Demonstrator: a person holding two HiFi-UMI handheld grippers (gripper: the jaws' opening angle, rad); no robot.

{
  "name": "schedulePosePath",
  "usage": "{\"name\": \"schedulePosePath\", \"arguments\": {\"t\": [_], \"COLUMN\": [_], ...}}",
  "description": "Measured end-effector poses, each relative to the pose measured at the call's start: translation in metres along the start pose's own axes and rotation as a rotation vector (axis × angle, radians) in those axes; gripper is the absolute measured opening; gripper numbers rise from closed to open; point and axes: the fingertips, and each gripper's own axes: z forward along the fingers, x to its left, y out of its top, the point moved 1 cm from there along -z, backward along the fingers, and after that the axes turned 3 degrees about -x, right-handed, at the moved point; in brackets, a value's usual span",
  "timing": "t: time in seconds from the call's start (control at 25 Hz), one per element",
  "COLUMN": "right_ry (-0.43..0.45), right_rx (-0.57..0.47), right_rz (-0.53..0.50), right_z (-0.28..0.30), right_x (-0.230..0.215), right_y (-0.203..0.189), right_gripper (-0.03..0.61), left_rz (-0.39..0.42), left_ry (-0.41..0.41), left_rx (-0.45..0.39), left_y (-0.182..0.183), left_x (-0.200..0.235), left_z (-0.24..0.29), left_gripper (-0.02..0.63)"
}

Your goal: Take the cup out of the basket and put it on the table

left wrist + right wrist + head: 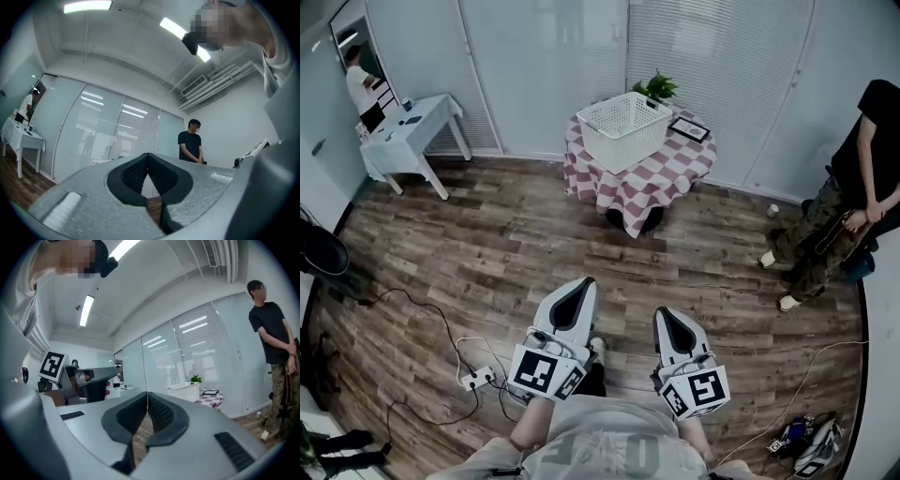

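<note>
Since the basket [624, 128] on the desk [675, 173] hides the cup, I'd guess light, stiff, slick: pinch the rim. Left tongs [148, 154] and right tongs [147, 393] sit closed, empty.

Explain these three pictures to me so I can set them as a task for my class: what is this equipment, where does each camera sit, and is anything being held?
There is no robot here. A person holds a two-jaw gripper in each hand. The head view comes from a camera on the person's head, looking steeply down. In it the left gripper and right gripper point forward over a wooden floor. The other two pictures come from cameras riding on each gripper, looking along its own jaws. In both, the jaws are together with nothing between them, so nothing is held.

Across the room stands a table with a checked cloth. On it are a white basket, a small plant and a dark framed item. No cup shows, and the inside of the basket cannot be made out from here. A bystander stands at the right.
</note>
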Motion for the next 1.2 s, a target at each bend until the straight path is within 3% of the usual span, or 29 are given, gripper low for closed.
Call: {"name": "schedulePosePath", "arguments": {"t": [0.16, 0.36, 0.68, 0.84, 1.04, 1.2], "right_ry": [0.027, 0.082, 0.075, 0.041, 0.011, 0.03], "right_rx": [0.007, 0.039, 0.048, 0.053, 0.064, 0.063], "right_rz": [0.004, -0.075, -0.156, -0.17, -0.151, -0.154], "right_z": [0.051, 0.116, 0.205, 0.232, 0.268, 0.313], "right_x": [-0.012, -0.01, -0.027, -0.042, -0.075, -0.108], "right_y": [-0.001, 0.003, 0.002, 0.002, -0.005, -0.005], "right_gripper": [0.011, 0.011, 0.011, 0.011, 0.011, 0.011], "left_rz": [0.045, 0.012, 0.001, -0.001, 0.078, 0.041], "left_ry": [0.056, 0.127, 0.211, 0.198, 0.135, 0.112], "left_rx": [0.013, -0.022, -0.088, -0.109, -0.077, -0.099], "left_y": [-0.002, 0.006, 0.018, 0.022, 0.006, -0.001], "left_x": [0.047, 0.116, 0.208, 0.231, 0.237, 0.248], "left_z": [0.026, 0.053, 0.095, 0.122, 0.168, 0.209], "left_gripper": [0.005, 0.005, 0.005, 0.005, 0.005, 0.005]}}
